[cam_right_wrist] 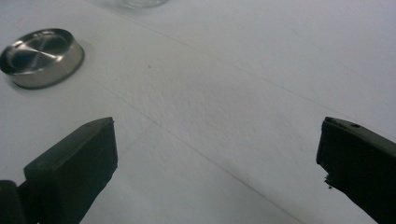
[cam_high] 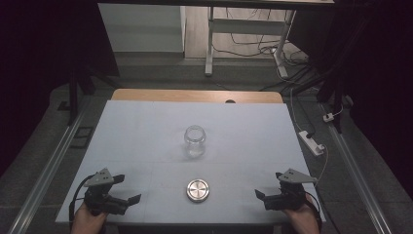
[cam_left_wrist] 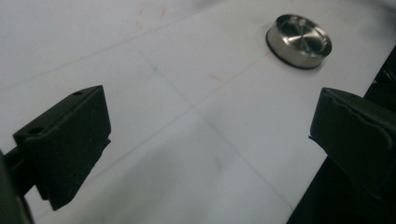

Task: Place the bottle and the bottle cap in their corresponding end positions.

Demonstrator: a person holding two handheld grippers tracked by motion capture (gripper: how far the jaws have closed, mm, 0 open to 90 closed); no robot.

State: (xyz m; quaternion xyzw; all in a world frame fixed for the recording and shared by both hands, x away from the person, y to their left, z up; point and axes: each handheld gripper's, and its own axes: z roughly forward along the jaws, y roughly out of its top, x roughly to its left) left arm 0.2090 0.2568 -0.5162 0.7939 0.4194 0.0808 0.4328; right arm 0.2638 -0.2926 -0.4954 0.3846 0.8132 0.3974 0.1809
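Now, left claw (cam_high: 127,189): mine, spread wide, empty, near tabletop (cam_high: 146,126) front edge.
Right claw (cam_high: 269,185): spread wide, empty.
Metal lid (cam_high: 197,190): flat between both claws.
Glass jar (cam_high: 194,141): upright, uncapped, behind lid.

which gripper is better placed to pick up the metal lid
Roughly even, slight edge to the left. The metal lid lies about midway between the left gripper and the right gripper, near the table's front edge. Both are open and empty, but the left's tips sit a little closer.
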